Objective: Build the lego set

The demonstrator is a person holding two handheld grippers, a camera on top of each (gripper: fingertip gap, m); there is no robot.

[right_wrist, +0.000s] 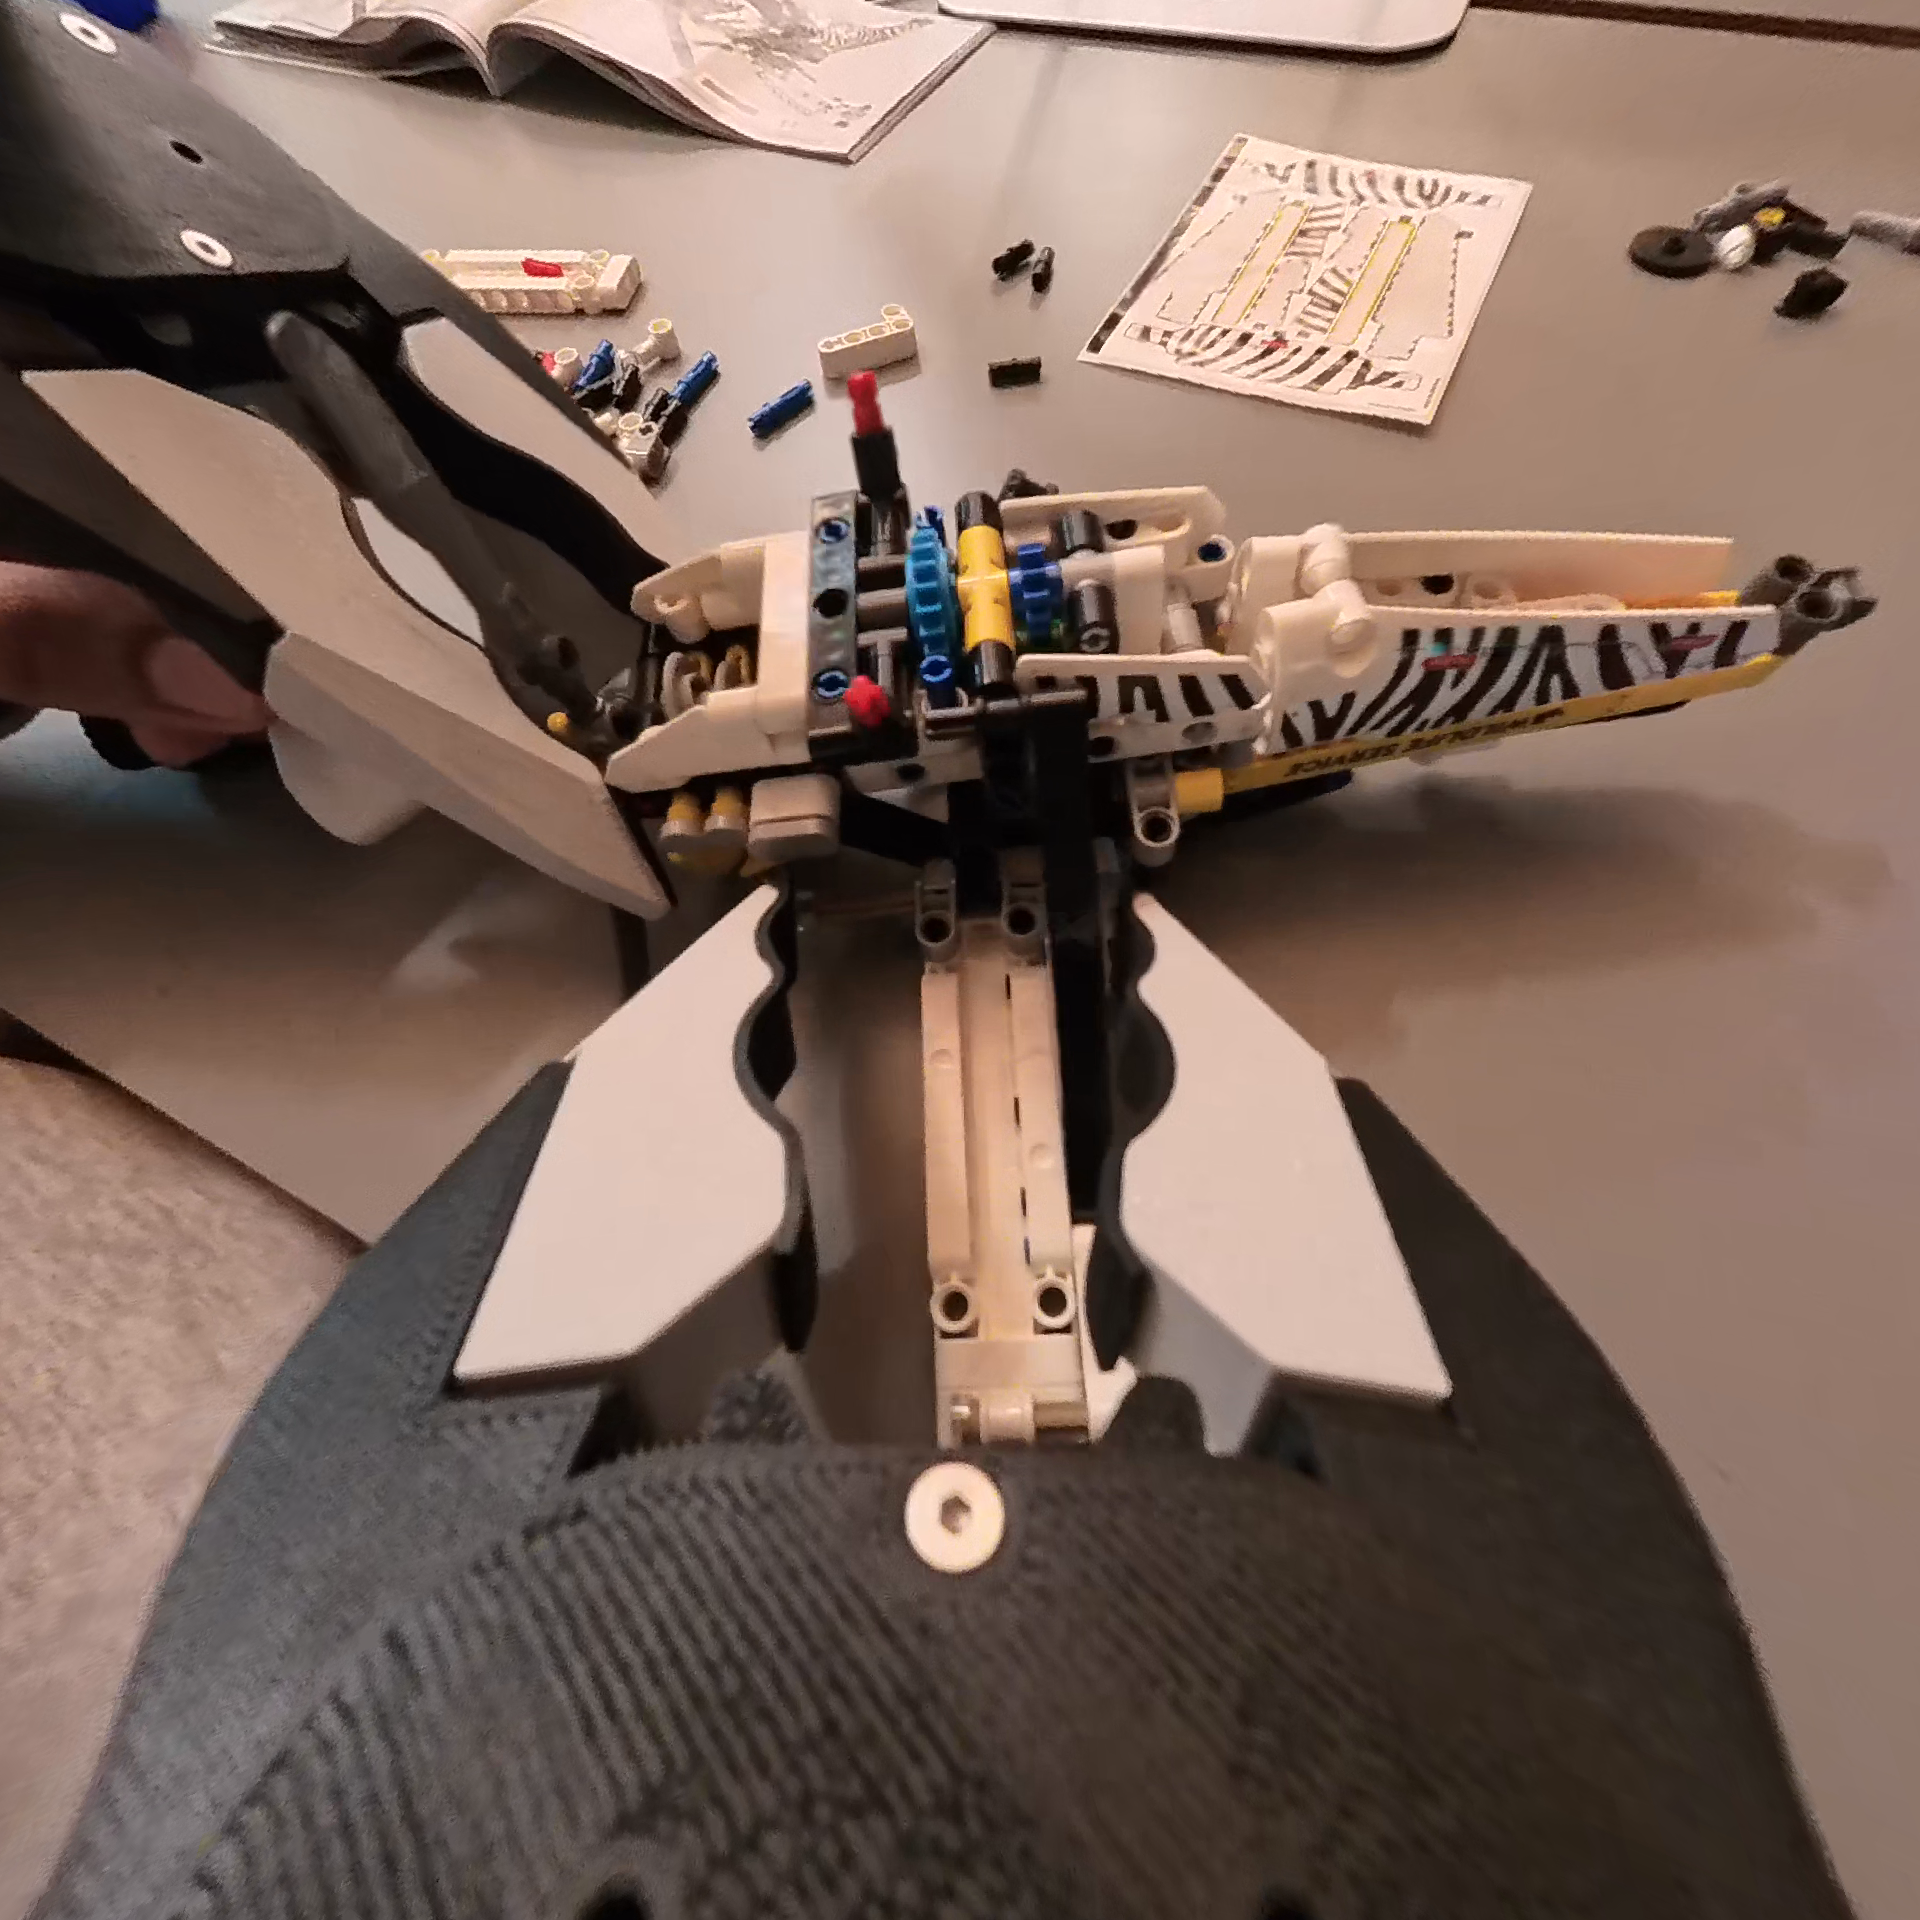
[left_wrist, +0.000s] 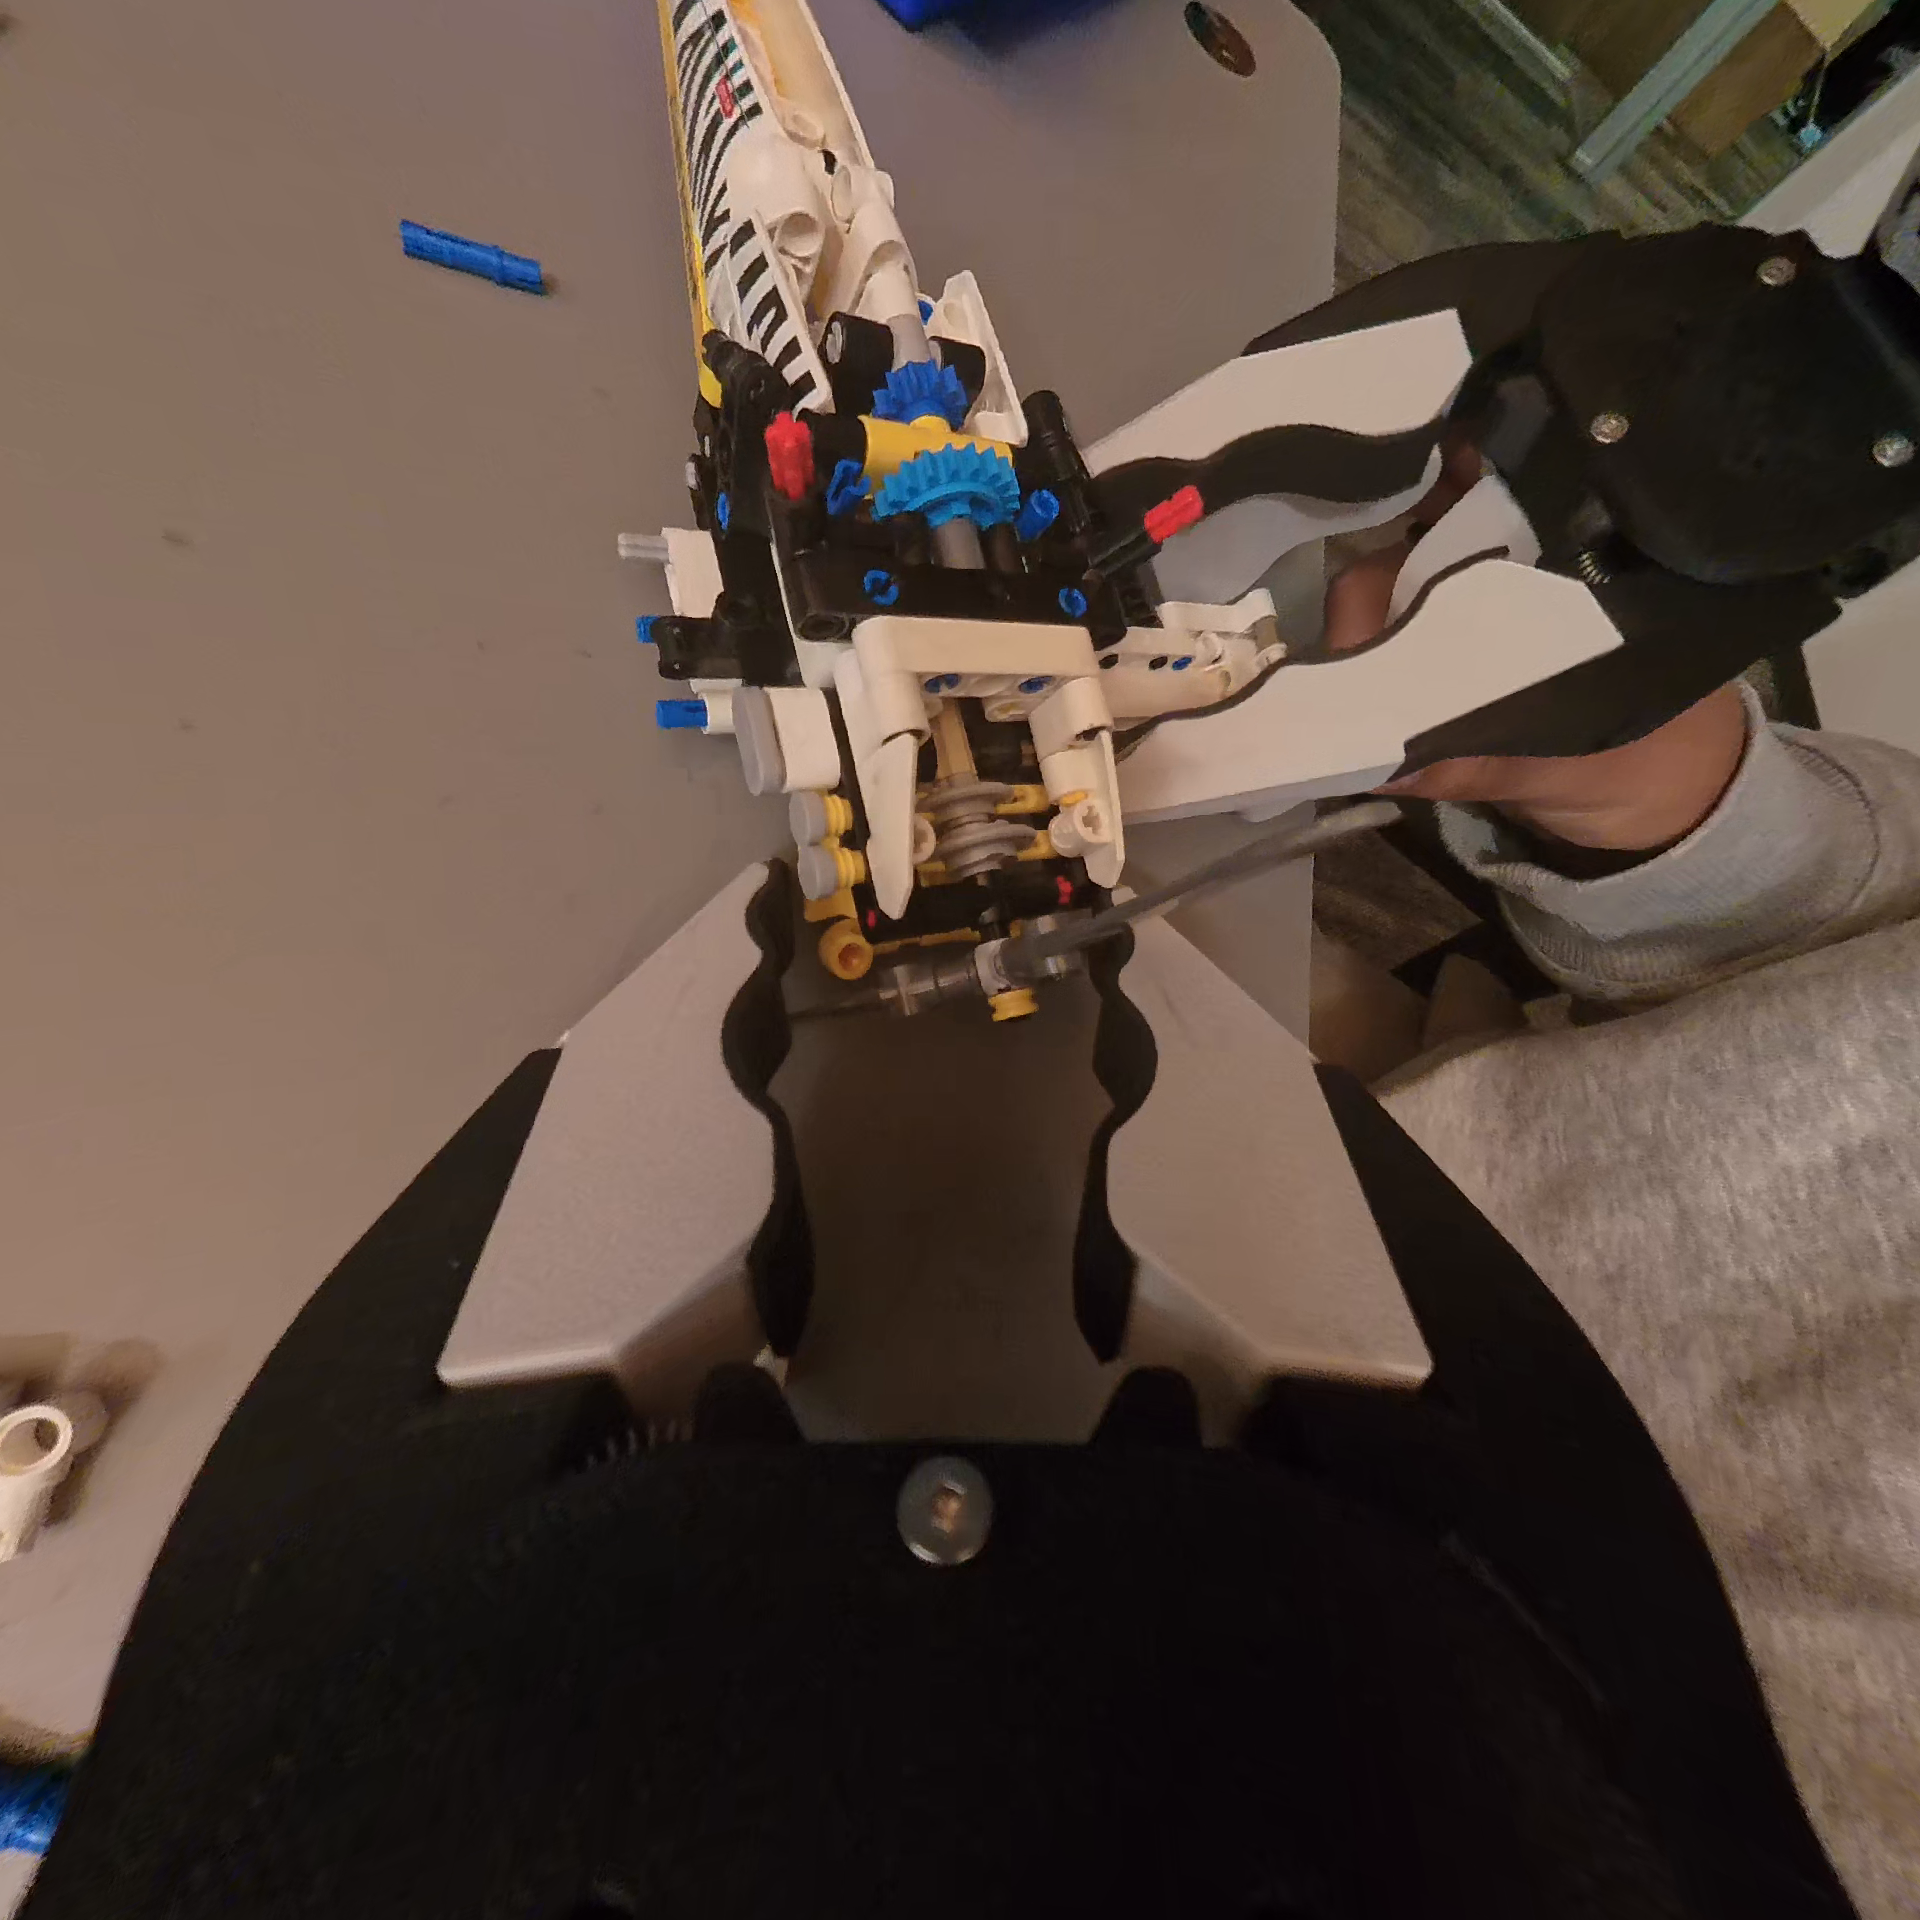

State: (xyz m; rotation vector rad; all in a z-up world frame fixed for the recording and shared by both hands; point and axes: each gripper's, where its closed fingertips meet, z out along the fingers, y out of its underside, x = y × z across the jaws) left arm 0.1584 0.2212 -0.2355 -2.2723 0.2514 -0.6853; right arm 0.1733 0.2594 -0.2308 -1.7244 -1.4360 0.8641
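The lego model is a white and black helicopter body with blue gears, red pins and a zebra-striped tail; it also shows in the right wrist view. My left gripper is shut on the model's nose end, and it also shows in the right wrist view. A grey rod sticks out from the nose. My right gripper is shut on the model's side, with a white beam part lying between its fingers. It also shows in the left wrist view.
A blue pin and a white connector lie on the grey table. An open booklet, a sticker sheet, a white beam and loose small parts lie behind the model. The table edge is on the right. Between my right fingertips and the blue pin there is roughly 10 cm.
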